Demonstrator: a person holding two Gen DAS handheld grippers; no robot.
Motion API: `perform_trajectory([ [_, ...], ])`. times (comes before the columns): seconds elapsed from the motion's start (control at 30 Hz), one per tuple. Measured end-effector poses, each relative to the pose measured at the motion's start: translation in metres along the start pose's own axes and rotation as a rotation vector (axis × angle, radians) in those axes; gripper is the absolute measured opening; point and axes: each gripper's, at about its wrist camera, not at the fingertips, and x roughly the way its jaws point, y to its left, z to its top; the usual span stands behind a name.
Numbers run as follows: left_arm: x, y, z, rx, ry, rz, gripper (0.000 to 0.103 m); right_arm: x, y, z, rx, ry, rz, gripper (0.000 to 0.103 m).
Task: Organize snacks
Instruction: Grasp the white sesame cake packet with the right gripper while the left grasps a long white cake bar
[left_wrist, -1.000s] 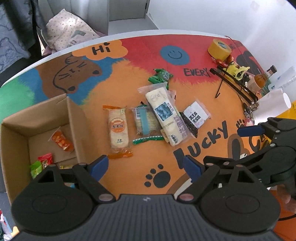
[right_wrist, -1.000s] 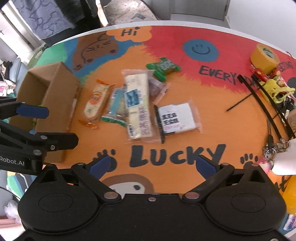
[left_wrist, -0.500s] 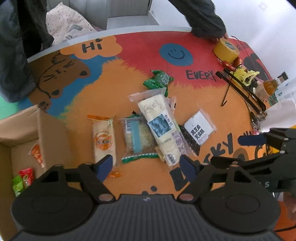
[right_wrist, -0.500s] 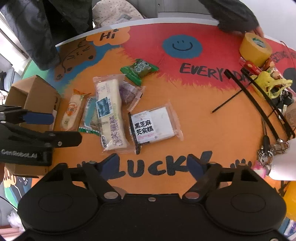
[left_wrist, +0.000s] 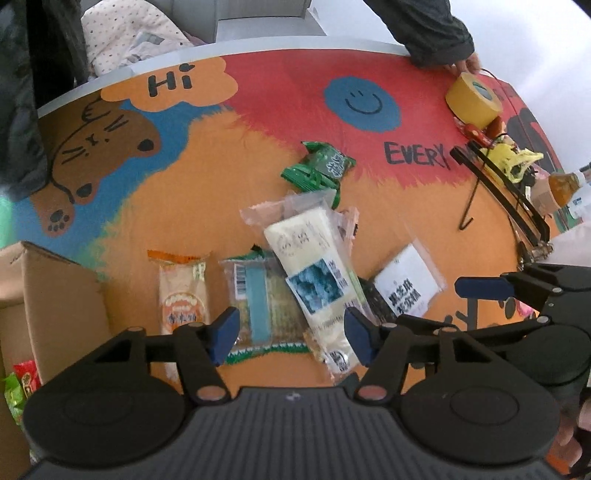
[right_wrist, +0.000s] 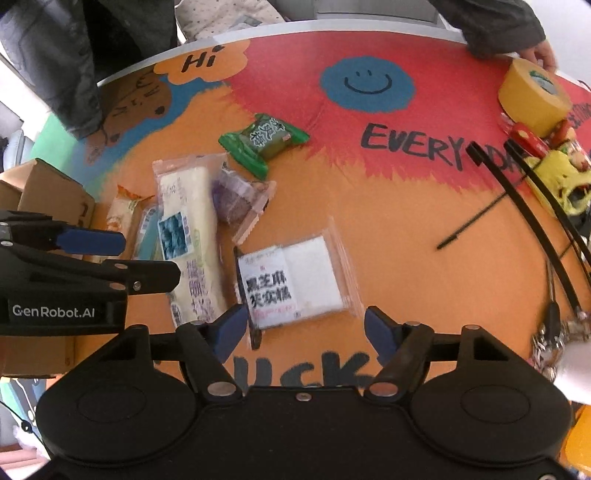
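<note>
Right under my left gripper I'm hovering over the middle of the snack pile, jaws part open with nothing pinched; they've just been closing in. Between the blue pads I'm looking at the clear pack with the blue stripe and the near end of the long white bar. That bar's long axis is running away from me and tilting a bit left at the far end, so it's lying roughly along my pointing line, and my jaws are sitting across its width, which looks like the way to take it. The orange-ended cracker pack is lying just left of the stripe pack, and the cardboard box is further left, with a few small snacks already in it.

My right gripper is also half open and empty, after closing down a moment ago. It's hanging over the near edge of the white black-lettered pack, which is lying flat with its long side crossways between the pads. So right is nearer that one, left is nearer the bar and the box.

The right view is also showing a purple pack tucked against the bar's far side, which the left view is mostly hiding, and the green pack beyond, apart on the tabletop. Only the left view is looking into the box.
</note>
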Motion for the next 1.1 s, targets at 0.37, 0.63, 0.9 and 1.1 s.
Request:
perform_trajectory([
  [0.37,0.014,-0.003,0.012,-0.036,0.021,-0.016,0.062,0.01,-0.01,-0.002,-0.012,-0.004,0.009,0.065],
  [0.63,0.019,-0.024,0.015,-0.008,0.0,0.015,0.062,0.003,-0.023,-0.022,0.008,0.009,0.001,0.063],
  [0.9,0.025,-0.033,0.025,-0.008,0.001,0.027,0.067,0.004,-0.019,-0.02,-0.008,-0.005,-0.01,0.066],
  [1.1,0.015,-0.039,0.029,-0.001,-0.016,0.017,0.062,-0.003,-0.027,-0.028,-0.003,-0.014,0.002,0.059],
])
